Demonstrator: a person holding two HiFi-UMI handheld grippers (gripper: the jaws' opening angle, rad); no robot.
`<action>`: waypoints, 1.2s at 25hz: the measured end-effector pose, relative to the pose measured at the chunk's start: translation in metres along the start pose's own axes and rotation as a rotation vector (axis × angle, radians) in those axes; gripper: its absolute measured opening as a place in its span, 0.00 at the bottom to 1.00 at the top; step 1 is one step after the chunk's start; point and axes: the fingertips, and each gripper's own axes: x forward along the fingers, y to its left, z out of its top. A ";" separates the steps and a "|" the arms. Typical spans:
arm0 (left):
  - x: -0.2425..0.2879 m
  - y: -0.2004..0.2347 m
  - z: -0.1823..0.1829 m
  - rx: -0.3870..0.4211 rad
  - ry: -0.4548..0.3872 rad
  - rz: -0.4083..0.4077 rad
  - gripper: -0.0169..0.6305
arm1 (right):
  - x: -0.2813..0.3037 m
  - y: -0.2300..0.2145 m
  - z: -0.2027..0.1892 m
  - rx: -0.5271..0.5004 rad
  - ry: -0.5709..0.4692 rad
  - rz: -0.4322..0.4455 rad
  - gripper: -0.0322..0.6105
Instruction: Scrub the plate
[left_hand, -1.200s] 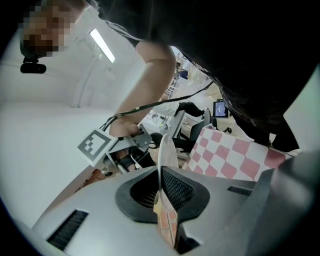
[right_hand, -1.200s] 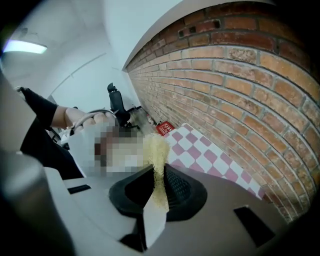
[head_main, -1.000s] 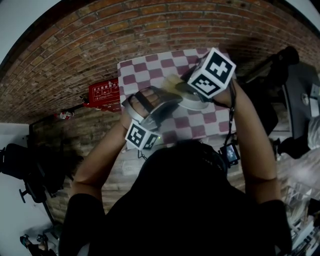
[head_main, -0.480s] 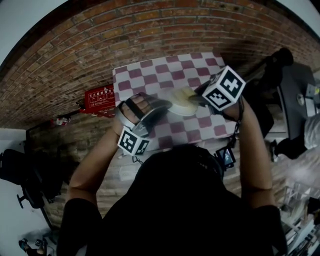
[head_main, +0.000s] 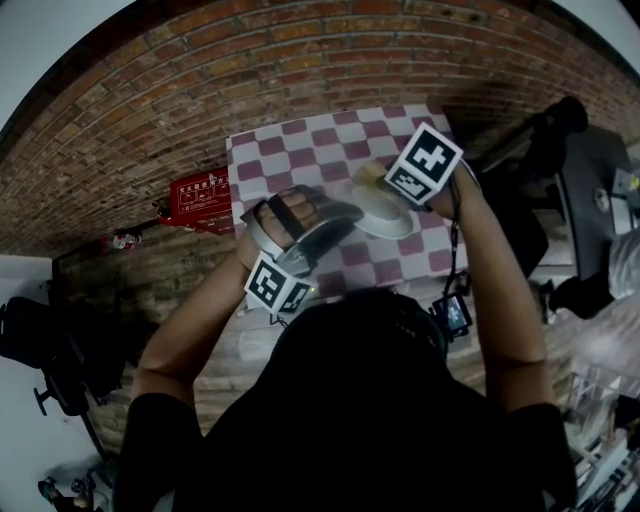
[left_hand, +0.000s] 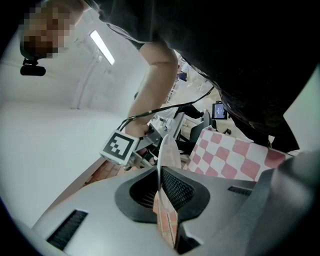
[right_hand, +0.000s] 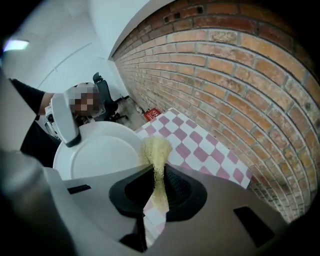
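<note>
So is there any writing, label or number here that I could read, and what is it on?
No text here can be quoted.
Red box: white print, too blurred to read.
Left cube and right cube: black-and-white square patterns, no words.
Screen: lit, too small to read.

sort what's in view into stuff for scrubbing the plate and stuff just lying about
For the job: plate, clamped in left gripper; yellow scouring pad, clamped in right gripper.
Lying about: checked tablecloth, red box, black office chair.
</note>
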 end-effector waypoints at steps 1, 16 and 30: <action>0.001 0.001 0.002 -0.001 -0.006 0.000 0.07 | -0.001 0.002 0.007 -0.019 -0.006 -0.007 0.12; -0.008 0.002 -0.030 -0.039 0.062 -0.003 0.06 | -0.052 0.074 0.059 -0.096 -0.219 0.138 0.12; -0.009 0.001 -0.040 -0.045 0.086 0.002 0.07 | -0.028 0.030 -0.027 0.053 -0.093 0.077 0.12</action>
